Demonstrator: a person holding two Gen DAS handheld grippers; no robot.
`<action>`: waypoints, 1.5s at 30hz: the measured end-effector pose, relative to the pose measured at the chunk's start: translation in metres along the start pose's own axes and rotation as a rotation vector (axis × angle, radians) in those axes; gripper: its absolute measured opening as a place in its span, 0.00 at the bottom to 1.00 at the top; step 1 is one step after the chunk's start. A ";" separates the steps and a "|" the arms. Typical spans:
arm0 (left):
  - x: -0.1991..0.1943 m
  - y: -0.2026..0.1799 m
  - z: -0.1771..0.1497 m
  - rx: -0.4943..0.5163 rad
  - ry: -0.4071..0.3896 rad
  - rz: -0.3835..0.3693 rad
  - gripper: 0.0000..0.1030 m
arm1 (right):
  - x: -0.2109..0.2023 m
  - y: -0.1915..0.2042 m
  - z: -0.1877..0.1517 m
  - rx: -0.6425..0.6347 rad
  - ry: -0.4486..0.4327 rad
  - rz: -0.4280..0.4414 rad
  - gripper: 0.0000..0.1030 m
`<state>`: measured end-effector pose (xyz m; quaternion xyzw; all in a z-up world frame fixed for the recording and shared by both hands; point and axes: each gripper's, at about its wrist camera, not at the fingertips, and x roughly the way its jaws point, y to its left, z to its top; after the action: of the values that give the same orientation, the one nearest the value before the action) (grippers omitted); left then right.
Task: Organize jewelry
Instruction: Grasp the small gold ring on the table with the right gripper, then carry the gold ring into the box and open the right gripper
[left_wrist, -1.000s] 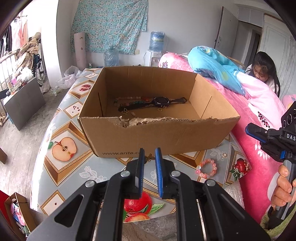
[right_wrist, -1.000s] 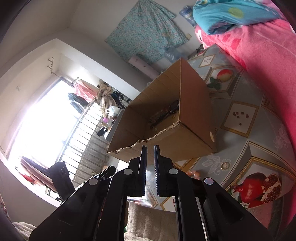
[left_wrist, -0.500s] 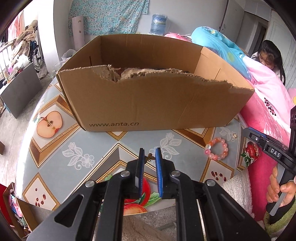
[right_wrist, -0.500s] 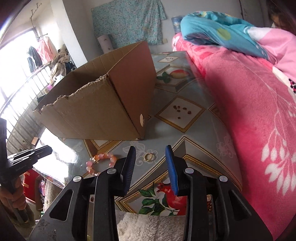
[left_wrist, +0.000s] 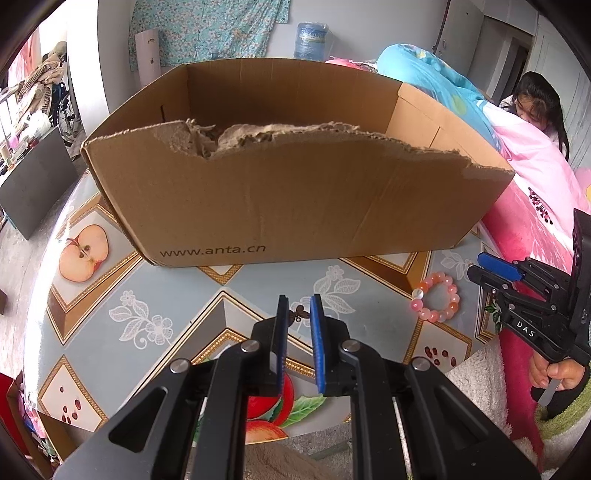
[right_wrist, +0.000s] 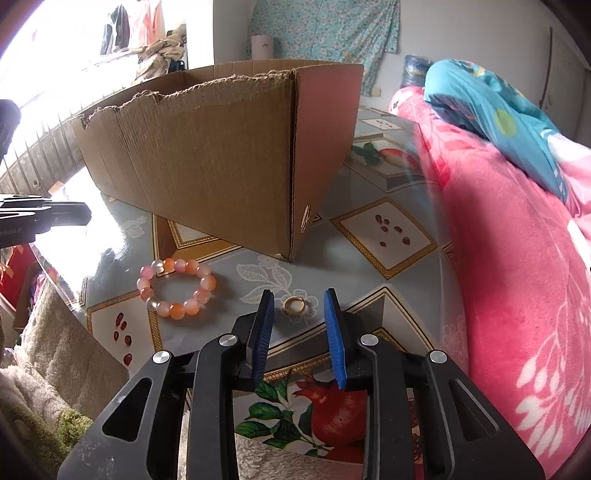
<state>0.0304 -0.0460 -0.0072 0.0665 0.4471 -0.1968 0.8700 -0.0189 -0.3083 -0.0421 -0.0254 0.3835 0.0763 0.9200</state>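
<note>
Straddling the small gold metal ring (right_wrist: 294, 305) on the fruit-patterned counter (right_wrist: 388, 236), the right hand-held gripper (right_wrist: 299, 314) stands wide, evidently for pickup. Left hand-held gripper (left_wrist: 296, 314) narrow, empty. Pink-orange beaded bracelet (right_wrist: 176, 288) lies beside the torn brown cardboard box (right_wrist: 221, 162).

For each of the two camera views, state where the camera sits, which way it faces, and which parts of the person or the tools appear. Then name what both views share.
Left wrist: sits on the left tongs, faces the cardboard box front; right tongs and holding hand at right.
Right wrist: sits on the right tongs, open, faces the gold ring before the box corner; left tongs at left edge.
Shared: box, bead bracelet, fruit-print table.
</note>
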 end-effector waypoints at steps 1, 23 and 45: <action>0.001 0.000 0.000 0.001 0.000 -0.001 0.11 | 0.002 -0.002 0.001 -0.014 0.005 0.009 0.21; -0.029 0.002 0.009 0.004 -0.084 -0.022 0.11 | -0.031 -0.009 0.021 0.050 -0.064 0.126 0.07; 0.029 0.002 0.142 0.008 0.031 -0.143 0.11 | 0.010 0.035 0.177 0.085 0.013 0.251 0.08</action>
<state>0.1527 -0.0941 0.0531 0.0411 0.4632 -0.2591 0.8465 0.1068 -0.2540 0.0759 0.0612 0.3924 0.1745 0.9010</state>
